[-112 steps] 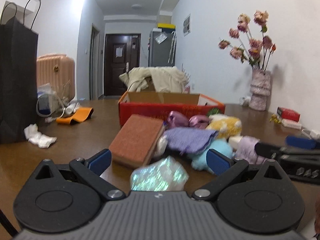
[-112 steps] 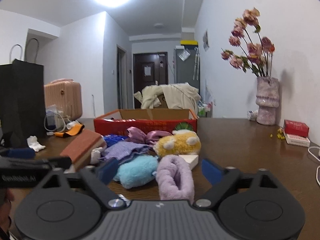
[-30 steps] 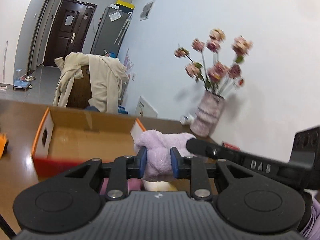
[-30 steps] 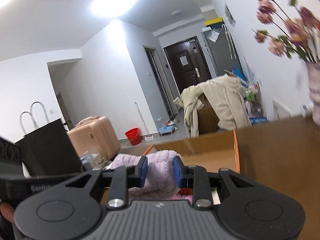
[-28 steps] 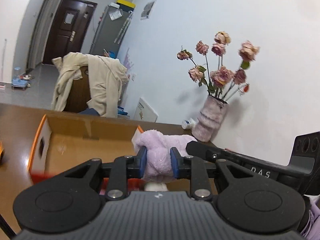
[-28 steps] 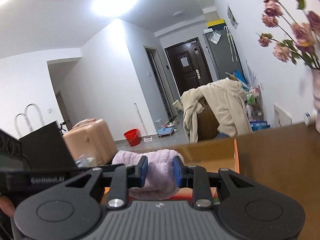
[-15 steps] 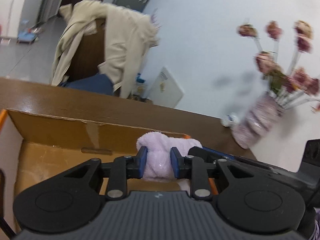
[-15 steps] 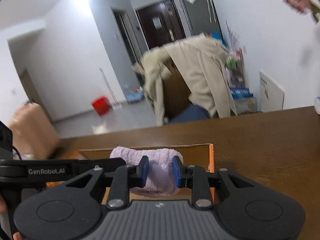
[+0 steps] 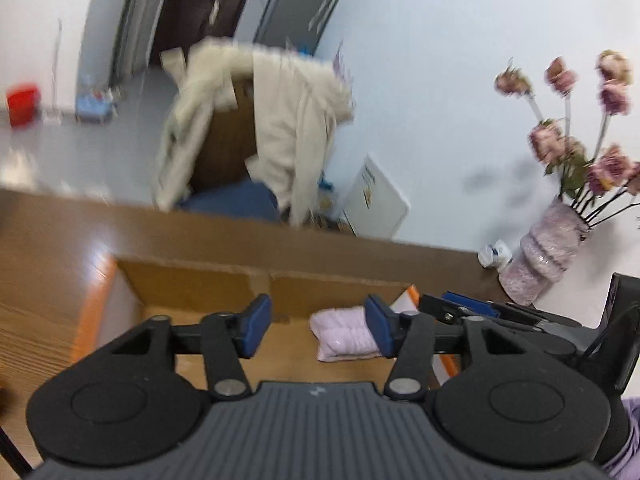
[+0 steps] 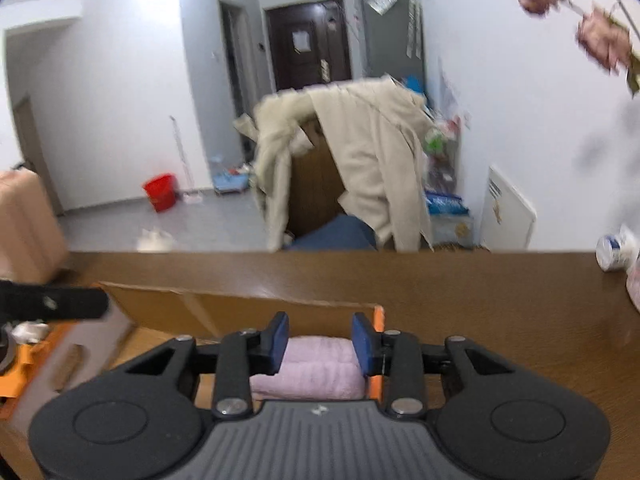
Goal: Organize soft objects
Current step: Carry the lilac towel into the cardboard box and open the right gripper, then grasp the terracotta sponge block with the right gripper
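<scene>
The fluffy lilac slipper [image 9: 348,334] lies in the orange-edged cardboard box [image 9: 192,280], so the placing step is ending. The left gripper [image 9: 316,326] has its fingers spread wide. The right gripper [image 10: 319,340] is parted too and no longer seems to pinch the slipper; next, I judge, both must lift out.

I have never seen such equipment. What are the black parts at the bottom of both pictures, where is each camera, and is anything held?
Each black part is a hand-held gripper with blue pads; a person carries one in each hand, with a camera looking forward along its fingers. One picture comes from the left hand-held gripper, the other from the right hand-held gripper. Both hover over a cardboard box on a brown table. A lilac fluffy slipper lies inside the box. Both grippers are open; nothing is held.
</scene>
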Demonstrator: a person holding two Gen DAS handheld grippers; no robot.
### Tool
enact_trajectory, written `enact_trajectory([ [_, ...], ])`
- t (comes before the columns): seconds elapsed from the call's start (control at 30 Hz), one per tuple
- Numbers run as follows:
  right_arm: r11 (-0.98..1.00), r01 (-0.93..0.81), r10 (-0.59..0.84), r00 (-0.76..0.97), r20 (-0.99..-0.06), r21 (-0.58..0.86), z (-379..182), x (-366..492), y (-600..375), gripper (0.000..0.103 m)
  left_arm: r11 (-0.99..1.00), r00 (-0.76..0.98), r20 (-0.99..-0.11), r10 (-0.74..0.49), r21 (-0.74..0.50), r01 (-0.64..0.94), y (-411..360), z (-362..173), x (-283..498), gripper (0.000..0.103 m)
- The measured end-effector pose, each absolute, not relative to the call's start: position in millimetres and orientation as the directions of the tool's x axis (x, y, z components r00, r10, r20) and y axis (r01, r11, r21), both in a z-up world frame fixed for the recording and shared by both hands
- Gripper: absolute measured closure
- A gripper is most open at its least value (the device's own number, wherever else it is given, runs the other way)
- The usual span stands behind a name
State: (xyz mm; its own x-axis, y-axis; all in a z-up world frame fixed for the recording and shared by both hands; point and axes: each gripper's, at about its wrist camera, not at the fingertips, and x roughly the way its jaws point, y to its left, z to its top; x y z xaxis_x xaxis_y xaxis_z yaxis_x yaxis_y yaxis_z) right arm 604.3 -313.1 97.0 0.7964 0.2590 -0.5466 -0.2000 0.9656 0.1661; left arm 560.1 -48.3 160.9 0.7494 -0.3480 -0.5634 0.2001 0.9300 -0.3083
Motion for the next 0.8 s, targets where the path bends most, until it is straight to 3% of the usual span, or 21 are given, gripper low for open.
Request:
enact_trajectory([
  [0.1, 0.950, -0.249, 0.311, 0.822, -0.478, 0.190, 125, 570, -323, 0.050, 0.954, 0.805, -0.517, -0.291, -0.214, 0.208, -37, 206, 509, 0.035],
  [0.17, 0.938, -0.287, 0.343, 0.835, -0.430, 0.192, 141, 541, -329, 0.048, 0.974, 0.841, -0.493, -0.223, -0.151, 0.169, -28, 227, 471, 0.032],
  [0.23, 0.928, -0.319, 0.370, 0.842, -0.393, 0.191, 151, 515, -335, 0.039, 0.986, 0.857, -0.487, -0.167, -0.106, 0.132, -22, 240, 437, 0.029],
  [0.37, 0.905, -0.387, 0.426, 0.838, -0.340, 0.179, 160, 465, -341, 0.037, 0.997, 0.872, -0.485, -0.067, -0.059, 0.043, -7, 242, 366, 0.026],
  [0.5, 0.890, -0.429, 0.457, 0.835, -0.307, 0.156, 163, 421, -341, 0.028, 0.997, 0.874, -0.486, -0.025, -0.077, -0.015, 9, 225, 308, 0.024],
  [0.8, 0.845, -0.509, 0.533, 0.779, -0.332, 0.162, 136, 328, -324, 0.025, 0.963, 0.833, -0.550, -0.058, -0.249, -0.098, 33, 147, 218, 0.022],
])
